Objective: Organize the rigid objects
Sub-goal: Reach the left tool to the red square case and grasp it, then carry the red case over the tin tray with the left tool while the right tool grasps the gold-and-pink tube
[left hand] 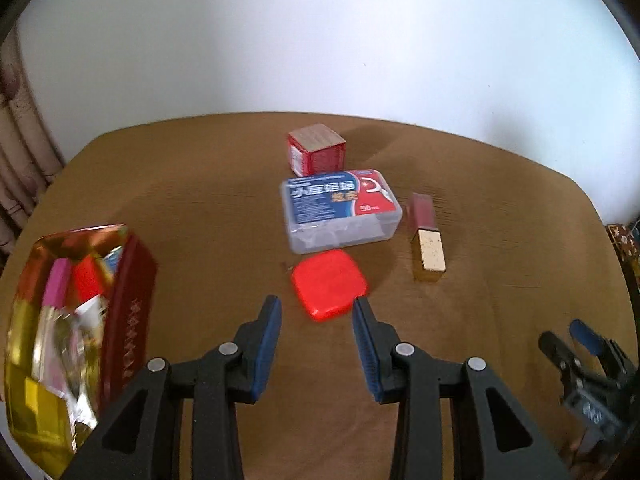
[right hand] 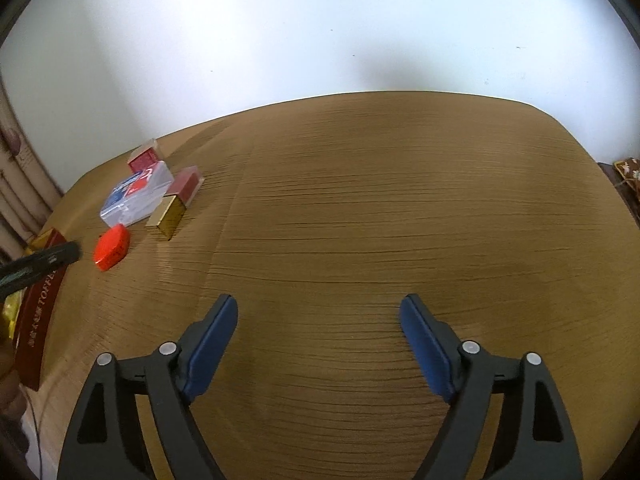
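My left gripper (left hand: 316,304) hovers over the brown table (left hand: 200,220); its blue pads stand a little apart with nothing between them. Just beyond its fingertips lies a flat red square case (left hand: 329,284). Behind that sit a clear floss-pick box (left hand: 340,208) with a blue and red label, and a small red cube box (left hand: 316,150). A red and gold lipstick-shaped box (left hand: 426,236) lies to their right. My right gripper (right hand: 318,300) is open wide over bare wood, far right of the group. From there I see the red case (right hand: 112,248) and the floss-pick box (right hand: 136,196).
An open dark red tin (left hand: 132,312) with a shiny gold inside and several coloured items stands at the table's left edge. The right gripper (left hand: 564,334) shows at the lower right in the left wrist view. A curtain (left hand: 20,152) hangs left; a white wall is behind.
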`<state>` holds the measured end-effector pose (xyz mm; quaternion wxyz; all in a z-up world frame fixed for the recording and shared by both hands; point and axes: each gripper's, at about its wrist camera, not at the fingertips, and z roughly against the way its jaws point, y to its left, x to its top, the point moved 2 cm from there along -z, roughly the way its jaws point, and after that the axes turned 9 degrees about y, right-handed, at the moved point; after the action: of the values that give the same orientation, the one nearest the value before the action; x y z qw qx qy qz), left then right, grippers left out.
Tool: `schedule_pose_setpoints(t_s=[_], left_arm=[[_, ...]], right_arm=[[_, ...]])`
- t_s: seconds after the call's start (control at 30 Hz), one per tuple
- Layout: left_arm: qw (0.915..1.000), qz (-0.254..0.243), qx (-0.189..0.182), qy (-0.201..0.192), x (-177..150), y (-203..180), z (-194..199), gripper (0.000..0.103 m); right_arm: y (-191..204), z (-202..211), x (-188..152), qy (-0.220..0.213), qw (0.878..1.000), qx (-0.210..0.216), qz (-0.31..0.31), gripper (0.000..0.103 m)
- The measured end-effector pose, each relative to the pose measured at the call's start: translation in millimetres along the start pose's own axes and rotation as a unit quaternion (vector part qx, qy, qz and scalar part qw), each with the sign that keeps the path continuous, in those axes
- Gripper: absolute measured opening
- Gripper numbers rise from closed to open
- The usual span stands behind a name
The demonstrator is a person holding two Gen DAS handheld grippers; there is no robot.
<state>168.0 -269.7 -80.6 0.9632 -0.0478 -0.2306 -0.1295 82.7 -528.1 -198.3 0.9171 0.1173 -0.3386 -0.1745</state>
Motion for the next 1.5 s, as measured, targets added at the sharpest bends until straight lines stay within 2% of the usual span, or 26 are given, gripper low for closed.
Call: schedule_pose_setpoints(t_s=[0.13, 0.27, 0.33, 0.43, 0.53, 0.6, 0.67, 0.77, 0.83, 1.17, 1.4, 1.5], left_arm=[[1.0000, 0.002, -0.003, 0.000, 13, -3, -12, 0.037], [0.9994, 0.022, -0.002, 0.028, 23, 0, -34, 0.037], [0.9994, 0.029, 0.011, 0.017, 27, 3, -37, 0.039], [0.9992, 0.036, 0.009, 0.017, 32, 4, -41, 0.041], [0.9989, 0.034, 0.017, 0.028, 36, 0, -51, 0.053], [0.9981, 0.035, 0.019, 0.046, 34, -1, -64, 0.055], [0.9987, 0.033, 0.033, 0.020, 34, -2, -64, 0.055], [0.9984, 0.044, 0.032, 0.010, 31, 0, -66, 0.054], [0.9983, 0.049, 0.033, 0.003, 30, 2, -67, 0.048], [0.9986, 0.037, 0.033, -0.018, 10, -3, -58, 0.048], [0.9989, 0.046, 0.003, -0.013, -17, 12, -31, 0.048], [0.9986, 0.050, -0.007, -0.014, -17, 17, -27, 0.048]], right_arm=[[-4, 5, -3, -0.004, 1.000, 0.020, 0.001, 0.081], [-4, 7, -4, -0.003, 0.999, 0.031, 0.004, 0.081], [-4, 8, -5, -0.005, 0.999, 0.036, 0.005, 0.081], [-2, 6, -4, -0.004, 0.999, 0.041, 0.006, 0.081], [0, 3, -3, -0.002, 0.999, 0.043, 0.008, 0.082], [2, 0, -2, -0.002, 0.999, 0.044, 0.009, 0.082], [0, 2, -3, -0.001, 0.999, 0.046, 0.009, 0.082], [-1, 2, -4, -0.001, 0.999, 0.046, 0.008, 0.082], [1, 1, -3, 0.001, 0.999, 0.046, 0.009, 0.082], [5, -3, -3, 0.003, 0.999, 0.043, 0.010, 0.084], [9, -7, -2, 0.007, 0.999, 0.036, 0.015, 0.085], [10, -8, -2, 0.008, 0.999, 0.033, 0.016, 0.085]])
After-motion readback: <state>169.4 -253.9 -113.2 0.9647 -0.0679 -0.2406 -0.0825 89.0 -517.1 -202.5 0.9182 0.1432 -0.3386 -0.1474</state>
